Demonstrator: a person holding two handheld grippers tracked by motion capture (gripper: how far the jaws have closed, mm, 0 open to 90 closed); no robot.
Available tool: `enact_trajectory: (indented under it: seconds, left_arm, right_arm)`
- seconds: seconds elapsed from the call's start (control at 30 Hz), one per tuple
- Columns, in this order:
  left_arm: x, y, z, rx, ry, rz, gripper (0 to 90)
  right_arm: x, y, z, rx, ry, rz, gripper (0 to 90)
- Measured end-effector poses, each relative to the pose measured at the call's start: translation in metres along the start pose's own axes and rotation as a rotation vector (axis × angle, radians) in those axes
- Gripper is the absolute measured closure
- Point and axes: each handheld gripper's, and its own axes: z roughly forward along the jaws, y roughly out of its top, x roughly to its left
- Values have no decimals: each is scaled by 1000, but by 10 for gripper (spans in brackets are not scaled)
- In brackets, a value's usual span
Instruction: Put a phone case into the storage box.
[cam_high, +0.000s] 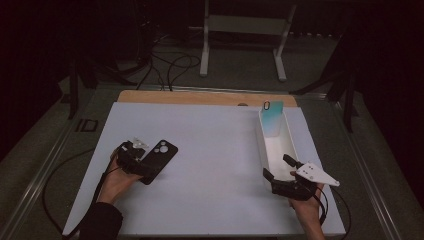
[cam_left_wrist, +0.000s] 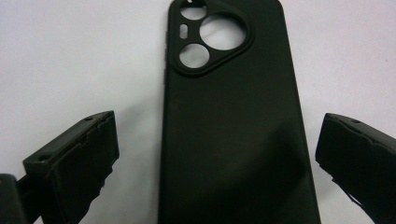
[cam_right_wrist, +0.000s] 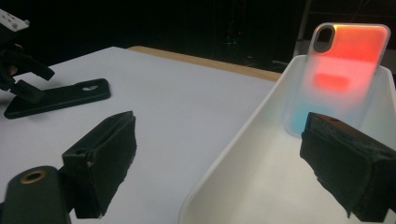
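Observation:
A black phone case (cam_high: 159, 158) lies flat on the white table, camera cut-outs at its far end. My left gripper (cam_high: 134, 165) is open at the case's near end; in the left gripper view the black phone case (cam_left_wrist: 233, 126) lies between the two jaws, with gaps on both sides. A translucent phone case (cam_high: 272, 119), teal from above and orange in the right gripper view (cam_right_wrist: 343, 70), leans upright against the far end of a white bin (cam_high: 292, 145). My right gripper (cam_high: 278, 167) is open at the bin's near end, its jaws either side of the bin's (cam_right_wrist: 233, 163) left wall.
The white table top (cam_high: 210, 150) has a wooden strip along its far edge. Beyond it stand a white metal frame (cam_high: 245, 30) and loose cables (cam_high: 170, 65) on the floor. The black case and my left gripper (cam_right_wrist: 18, 79) show far left in the right gripper view.

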Motion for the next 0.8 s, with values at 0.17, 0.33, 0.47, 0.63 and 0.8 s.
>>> enact_trajectory:
  seconds: [0.17, 0.33, 0.47, 0.63, 0.8]
  left_arm:
    - [-2, 1, 7, 24, -6, -4, 0]
    - [-3, 1, 11, 41, -15, -6, 0]
    - [-3, 2, 17, 66, -12, -12, 1]
    - [-3, 2, 17, 68, -8, -13, 1]
    - [-4, 2, 18, 74, -7, -15, 4]
  right_arm:
    - [0, 0, 0, -1, 0, 1, 107]
    - [0, 0, 0, -1, 0, 1, 107]
    - [0, 0, 0, 0, 1, -1, 107]
    - [0, 0, 0, -1, 0, 3, 107]
    - [1, 0, 0, 2, 1, 0, 107]
